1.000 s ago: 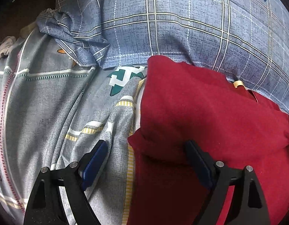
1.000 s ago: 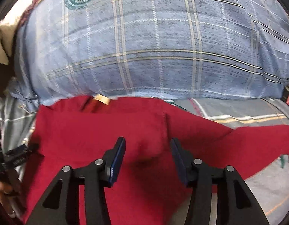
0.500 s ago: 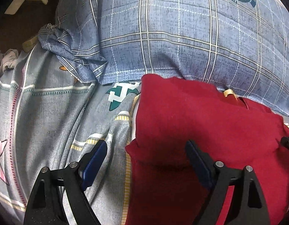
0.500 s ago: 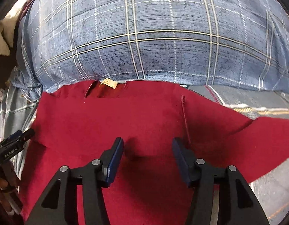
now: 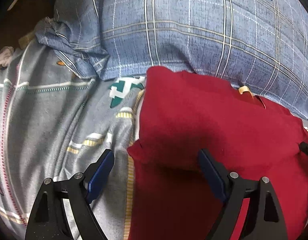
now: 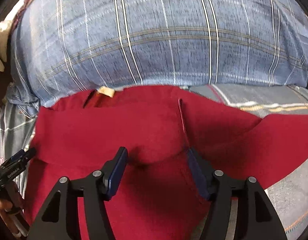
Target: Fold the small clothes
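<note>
A dark red shirt (image 5: 214, 124) lies flat on the bed, its collar with a tan label (image 5: 243, 89) toward the pillow. In the left wrist view my left gripper (image 5: 156, 168) is open and empty, straddling the shirt's folded left edge. In the right wrist view the red shirt (image 6: 134, 128) fills the middle, with its label (image 6: 106, 91) at the top and one sleeve (image 6: 274, 132) spread out to the right. My right gripper (image 6: 157, 166) is open and empty over the shirt's right shoulder seam. The left gripper (image 6: 16, 164) shows at that view's left edge.
A blue plaid pillow (image 5: 194, 30) lies just behind the shirt, also seen in the right wrist view (image 6: 154, 36). A grey patterned bedsheet (image 5: 44, 120) covers the bed to the left and right (image 6: 284, 200). Crumpled pale cloth (image 5: 3, 56) lies at the far left edge.
Both grippers have drawn back a little from the pillow, staying open. The shirt's folded left side lies still.
</note>
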Action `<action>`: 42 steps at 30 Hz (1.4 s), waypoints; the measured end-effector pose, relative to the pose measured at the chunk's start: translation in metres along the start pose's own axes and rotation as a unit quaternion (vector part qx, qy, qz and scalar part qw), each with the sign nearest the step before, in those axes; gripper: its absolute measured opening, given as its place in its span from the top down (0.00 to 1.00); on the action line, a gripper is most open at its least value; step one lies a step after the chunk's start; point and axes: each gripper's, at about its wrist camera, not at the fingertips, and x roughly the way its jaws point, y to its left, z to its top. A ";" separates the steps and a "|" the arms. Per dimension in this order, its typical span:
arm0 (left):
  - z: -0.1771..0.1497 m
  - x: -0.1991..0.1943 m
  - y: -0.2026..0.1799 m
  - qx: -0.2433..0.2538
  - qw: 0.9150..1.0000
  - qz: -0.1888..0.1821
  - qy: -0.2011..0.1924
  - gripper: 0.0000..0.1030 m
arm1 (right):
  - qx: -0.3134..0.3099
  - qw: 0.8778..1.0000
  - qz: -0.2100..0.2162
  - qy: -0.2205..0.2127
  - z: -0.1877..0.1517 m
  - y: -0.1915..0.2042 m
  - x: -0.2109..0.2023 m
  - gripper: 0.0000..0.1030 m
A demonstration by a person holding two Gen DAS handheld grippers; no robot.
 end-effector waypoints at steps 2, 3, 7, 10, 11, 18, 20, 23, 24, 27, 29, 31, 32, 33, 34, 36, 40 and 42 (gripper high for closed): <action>0.001 0.002 -0.001 0.004 1.000 0.003 0.002 0.16 | -0.002 1.000 -0.001 -0.002 -0.001 0.000 0.001 0.38; 0.001 0.004 -0.002 0.006 1.000 0.004 0.003 0.16 | -0.003 1.000 -0.001 -0.002 -0.001 0.001 0.001 0.37; 0.000 0.007 -0.001 0.001 1.000 0.001 0.005 0.16 | 0.004 1.000 0.008 -0.002 -0.003 -0.001 0.003 0.34; 0.000 0.007 -0.001 0.000 1.000 0.001 0.005 0.16 | 0.002 1.000 0.008 -0.003 -0.004 -0.001 0.003 0.33; 0.000 0.008 -0.001 0.000 1.000 0.002 0.005 0.16 | 0.001 1.000 0.007 -0.003 -0.005 0.000 0.004 0.32; 0.000 0.008 -0.002 0.001 1.000 0.002 0.005 0.16 | -0.016 1.000 -0.002 -0.003 -0.006 0.006 0.007 0.28; 0.000 0.007 -0.002 0.002 1.000 0.003 0.004 0.16 | -0.014 1.000 -0.001 -0.003 -0.006 0.005 0.006 0.28; -0.001 0.007 -0.002 0.005 1.000 0.004 0.003 0.16 | -0.010 1.000 0.004 -0.004 -0.006 0.003 0.006 0.28; -0.001 0.007 -0.002 0.006 1.000 0.005 0.003 0.16 | -0.010 1.000 0.004 -0.004 -0.006 0.003 0.006 0.28; -0.001 0.007 -0.003 0.006 1.000 0.006 0.002 0.16 | -0.013 1.000 0.001 -0.004 -0.007 0.004 0.005 0.28; -0.001 0.007 -0.003 0.007 1.000 0.006 0.002 0.16 | -0.014 1.000 0.000 -0.004 -0.008 0.004 0.005 0.28; -0.002 0.007 -0.003 0.008 1.000 0.006 0.001 0.16 | -0.013 1.000 0.001 -0.004 -0.007 0.004 0.005 0.28; -0.002 0.007 -0.003 0.008 1.000 0.006 0.001 0.16 | -0.013 1.000 0.002 -0.004 -0.007 0.004 0.005 0.28; -0.002 0.007 -0.003 0.008 1.000 0.006 0.001 0.16 | -0.013 1.000 0.002 -0.004 -0.007 0.004 0.005 0.27; -0.002 0.007 -0.003 0.009 1.000 0.006 0.001 0.16 | -0.013 1.000 0.002 -0.004 -0.007 0.004 0.005 0.27; -0.002 0.007 -0.004 0.008 1.000 0.006 0.001 0.16 | -0.015 1.000 0.002 -0.004 -0.007 0.004 0.006 0.27; -0.002 0.007 -0.003 0.011 1.000 0.006 0.001 0.16 | -0.013 1.000 0.004 -0.003 -0.007 0.004 0.005 0.27; -0.002 0.007 -0.004 0.012 1.000 0.007 0.000 0.16 | -0.006 1.000 0.009 -0.003 -0.007 0.002 0.003 0.27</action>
